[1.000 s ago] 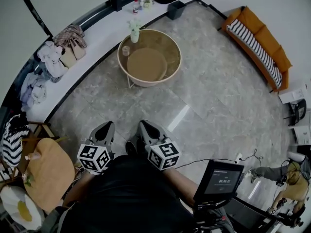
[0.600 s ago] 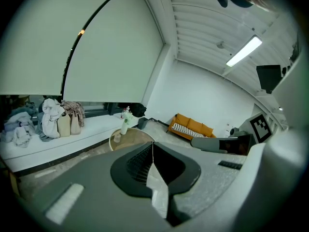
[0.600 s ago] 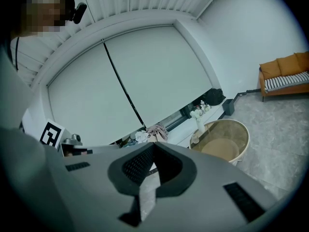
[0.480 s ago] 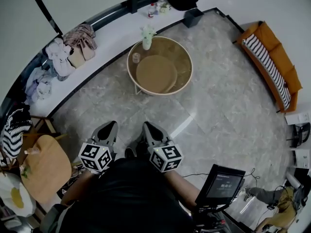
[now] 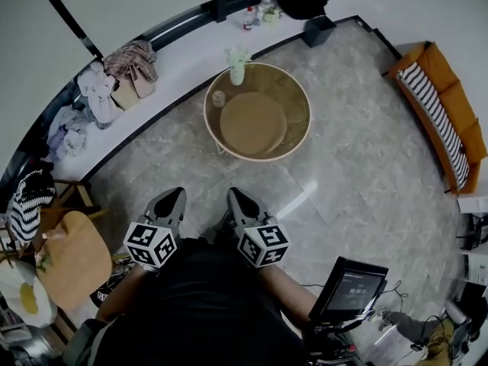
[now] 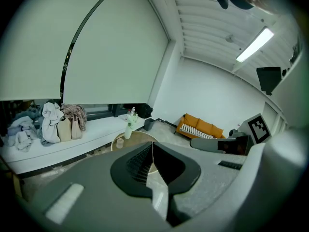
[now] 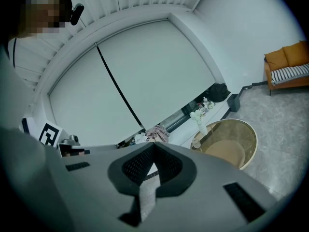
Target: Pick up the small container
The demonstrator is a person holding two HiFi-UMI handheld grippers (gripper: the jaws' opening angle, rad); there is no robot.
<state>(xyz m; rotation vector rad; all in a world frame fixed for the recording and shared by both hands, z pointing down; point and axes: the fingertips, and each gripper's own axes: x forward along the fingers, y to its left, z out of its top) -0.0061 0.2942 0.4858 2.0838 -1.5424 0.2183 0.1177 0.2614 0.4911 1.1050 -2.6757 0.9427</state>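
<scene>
Compared with a second back, the round table [image 5: 293,101] had slid lower and to the right in the head view and looked a bit bigger, so you'd clearly been walking toward it, with both claws out in front just like before. Left claw [image 5: 174,196] had its jaws pressed together with nothing between them, and the right claw [image 5: 232,195] was the same, closed and empty.

Thing that mattered for the grab: the small container [image 5: 219,97] sat upright on the far-left part of the tabletop, just beside the vase [image 5: 238,67] and well apart from both claws, straight ahead across open floor. Looking along the left claw [image 6: 152,153] it sat a little left of the jaw line [image 6: 119,143]. Along the right claw [image 7: 153,151] it sat off to the right [image 7: 195,143]. So it was pretty much between your two hands, maybe a touch closer to the right one, though I'd call that nearly even. Too small at that range to say more about its shape. You'd have needed to close the gap and open the jaws before anything else
</scene>
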